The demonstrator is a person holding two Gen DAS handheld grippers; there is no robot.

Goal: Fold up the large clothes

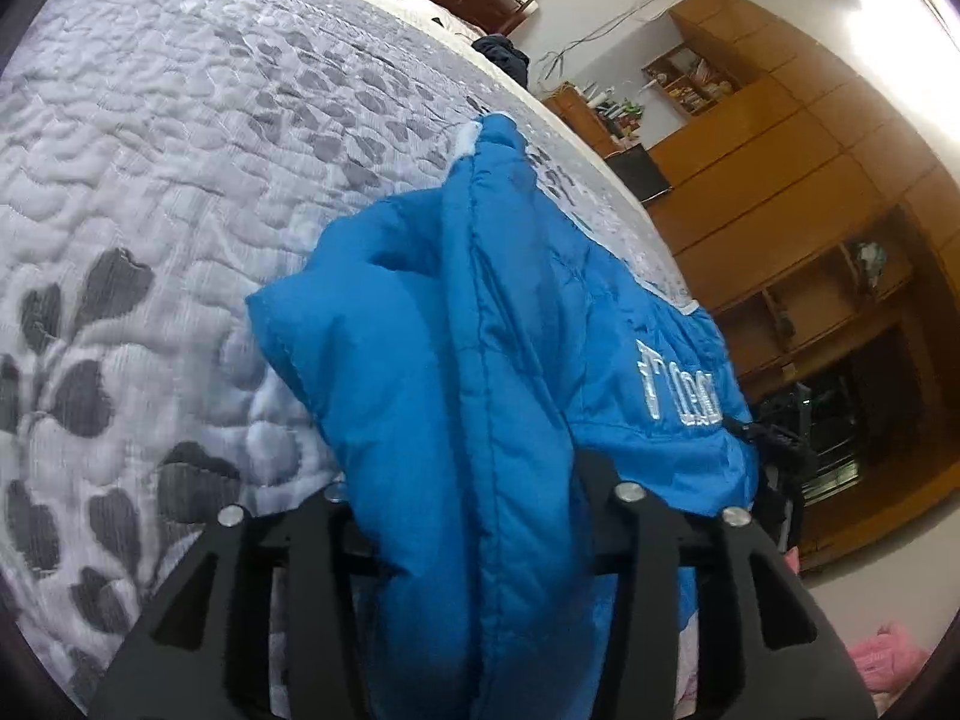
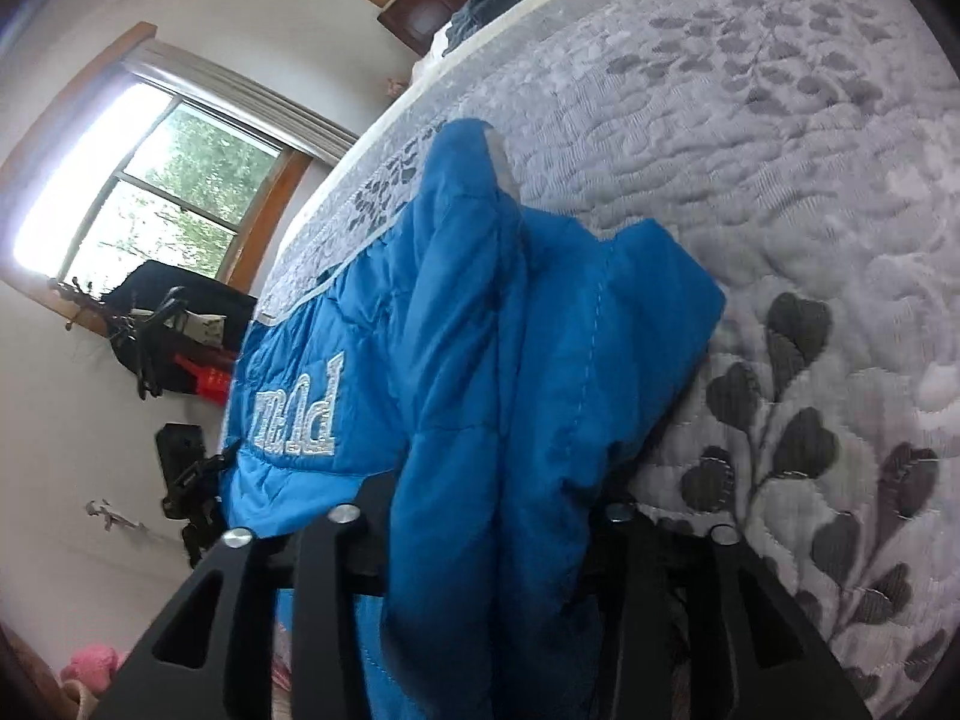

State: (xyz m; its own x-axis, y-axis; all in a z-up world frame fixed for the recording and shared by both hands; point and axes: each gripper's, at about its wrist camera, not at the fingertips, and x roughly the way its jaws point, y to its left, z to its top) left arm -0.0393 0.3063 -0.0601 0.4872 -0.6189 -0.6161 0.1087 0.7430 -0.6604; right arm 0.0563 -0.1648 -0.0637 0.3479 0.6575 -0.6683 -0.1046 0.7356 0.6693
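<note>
A bright blue padded jacket [image 1: 480,324] with white embroidered lettering hangs bunched over the edge of the bed. My left gripper [image 1: 480,516] is shut on a thick fold of it, and the cloth hides the fingertips. In the right wrist view the same blue jacket [image 2: 510,348] drapes between the black arms of my right gripper [image 2: 486,534], which is shut on another fold. Part of the jacket lies on the grey-and-white quilt [image 1: 180,180], and a sleeve end with pale lining points up the bed.
The quilted bedspread [image 2: 780,150] with a dark leaf pattern covers the bed. Dark clothes [image 1: 501,54] lie near the headboard. Wooden cabinets [image 1: 798,168] stand on one side, a window [image 2: 156,180] on the other. Something pink [image 1: 888,654] lies on the floor.
</note>
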